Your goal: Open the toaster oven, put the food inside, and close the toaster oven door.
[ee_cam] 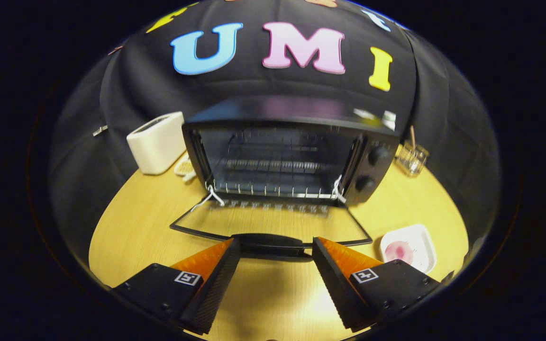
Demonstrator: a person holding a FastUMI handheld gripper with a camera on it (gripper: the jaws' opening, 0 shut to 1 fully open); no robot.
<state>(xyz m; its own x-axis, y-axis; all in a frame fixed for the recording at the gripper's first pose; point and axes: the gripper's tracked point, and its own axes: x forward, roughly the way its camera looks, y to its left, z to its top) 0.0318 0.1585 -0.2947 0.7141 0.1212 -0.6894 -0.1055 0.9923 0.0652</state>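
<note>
A black toaster oven [292, 156] stands on the wooden table [150, 222] ahead of me. Its glass door [273, 225] lies folded down flat toward me, and the wire rack [273, 166] shows in the lit cavity. The door's black handle [273, 242] lies just ahead of my fingertips, in the gap between them. My gripper [275, 246] is open, with nothing between the fingers. A white square plate [417, 237] carrying a pink round piece of food [400, 252] sits on the table to the right of the right finger.
A white toaster [157, 142] stands left of the oven, with a small pale object [185, 168] beside it. A clear glass container [411, 158] with a stick in it stands right of the oven. Two knobs [372, 168] are on the oven's right panel.
</note>
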